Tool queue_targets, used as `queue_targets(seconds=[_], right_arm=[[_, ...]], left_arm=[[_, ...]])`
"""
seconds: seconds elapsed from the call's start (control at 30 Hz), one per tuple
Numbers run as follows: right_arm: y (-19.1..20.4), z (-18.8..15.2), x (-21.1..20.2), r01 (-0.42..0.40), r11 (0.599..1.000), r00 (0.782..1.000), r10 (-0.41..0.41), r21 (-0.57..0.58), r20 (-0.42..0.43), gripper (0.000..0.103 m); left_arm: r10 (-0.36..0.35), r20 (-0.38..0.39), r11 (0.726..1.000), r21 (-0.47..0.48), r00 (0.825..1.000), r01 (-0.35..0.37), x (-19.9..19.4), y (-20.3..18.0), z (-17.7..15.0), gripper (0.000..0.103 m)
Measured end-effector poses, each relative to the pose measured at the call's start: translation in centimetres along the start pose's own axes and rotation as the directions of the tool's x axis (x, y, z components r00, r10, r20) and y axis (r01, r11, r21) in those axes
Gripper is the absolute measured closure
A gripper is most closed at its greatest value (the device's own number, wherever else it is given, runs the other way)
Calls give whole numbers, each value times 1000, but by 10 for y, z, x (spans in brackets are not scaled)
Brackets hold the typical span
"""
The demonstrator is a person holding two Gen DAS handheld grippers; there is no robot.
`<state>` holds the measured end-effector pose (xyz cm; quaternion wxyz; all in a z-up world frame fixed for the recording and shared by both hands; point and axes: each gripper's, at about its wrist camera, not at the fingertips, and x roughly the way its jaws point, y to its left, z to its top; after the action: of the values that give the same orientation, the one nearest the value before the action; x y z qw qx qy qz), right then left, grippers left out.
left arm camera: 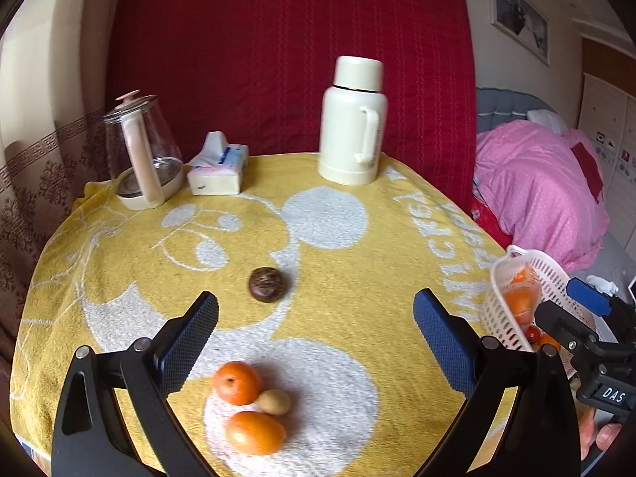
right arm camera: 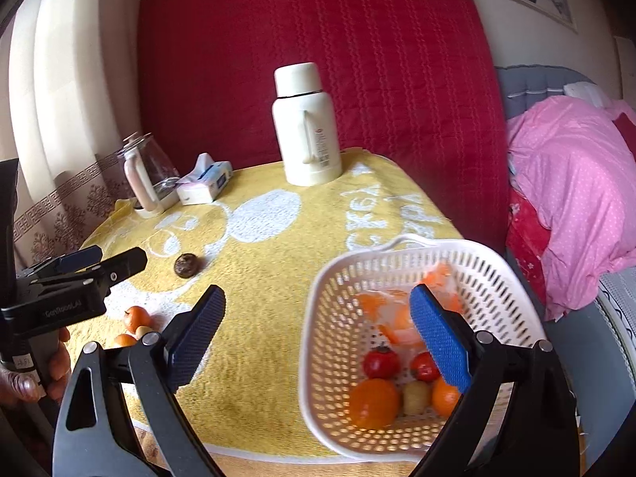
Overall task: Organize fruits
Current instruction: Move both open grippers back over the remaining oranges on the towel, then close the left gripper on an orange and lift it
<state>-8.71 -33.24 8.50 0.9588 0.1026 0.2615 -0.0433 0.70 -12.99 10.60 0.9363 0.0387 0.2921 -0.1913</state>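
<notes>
1. The left gripper (left arm camera: 316, 320) has its two blue-padded fingers (left arm camera: 187, 342) spread wide, with nothing between them but the yellow towel (left arm camera: 357, 278) that covers the table.
2. Just below that gap lies a small cluster of loose fruit: a round orange (left arm camera: 237, 382), a small tan fruit (left arm camera: 273, 402) touching it, and an oval orange fruit (left arm camera: 255, 432) nearest the camera. None of the three touches the pads.
3. Farther out, beyond the left fingertips, a dark brown round fruit (left arm camera: 267, 284) sits alone on the towel, well apart from the cluster.
4. The right gripper (right arm camera: 318, 310) is likewise wide apart and grips nothing. Its right pad (right arm camera: 439, 338) hangs over the white basket (right arm camera: 318, 318), while its left pad is over bare towel beside the basket.
5. The basket stands at the towel's right edge and holds two small red tomatoes (right arm camera: 381, 362), a large orange (right arm camera: 373, 402), a pale yellowish fruit (right arm camera: 416, 397), another orange partly hidden by the pad, and some blurred orange pieces in a clear wrapper at the back.
6. A hand (right arm camera: 35, 373) grasps the left gripper's handle at the left edge of the right wrist view.
7. Along the far side of the table stand a glass kettle (left arm camera: 145, 151), a tissue pack (left arm camera: 218, 169) beside it, and a cream thermos (left arm camera: 351, 119).
8. Behind the table hangs a red cloth (left arm camera: 278, 59); to the right lies pink bedding (left arm camera: 544, 187).
</notes>
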Motion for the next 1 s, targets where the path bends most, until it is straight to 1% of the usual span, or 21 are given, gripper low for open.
queue_targets(seconds=[0.2,0.5,0.57,0.63,0.7,0.77,0.83,1.0], right_arm=[[21,1,10,-23,999,1000,23,-25,-18,8],[43,-1,19,-50,996,998,47,-70,-40,8],[48,-2,21,-58,995,997,55,-79,-47,8],[52,-4,23,-66,994,997,62,-89,-54,8],[55,-6,25,-72,993,996,66,-96,-61,8],[57,-8,26,-78,992,995,71,-101,-68,8],[60,-9,28,-82,991,994,74,-106,-76,8],[63,-12,32,-90,990,993,80,-110,-92,8]], left_arm=[[34,9,998,-47,999,-34,-6,32,-3,5],[46,-15,994,-95,999,-48,-5,63,-13,6],[48,-24,993,-103,999,-50,-3,67,-17,9],[43,-41,993,-109,998,-47,-1,70,-20,16],[41,-58,992,-116,998,-47,3,73,-25,20],[30,-77,992,-123,997,-40,6,76,-30,24],[19,-98,991,-132,995,-31,10,78,-35,31],[-13,-153,987,-158,988,-11,22,82,-50,40]])
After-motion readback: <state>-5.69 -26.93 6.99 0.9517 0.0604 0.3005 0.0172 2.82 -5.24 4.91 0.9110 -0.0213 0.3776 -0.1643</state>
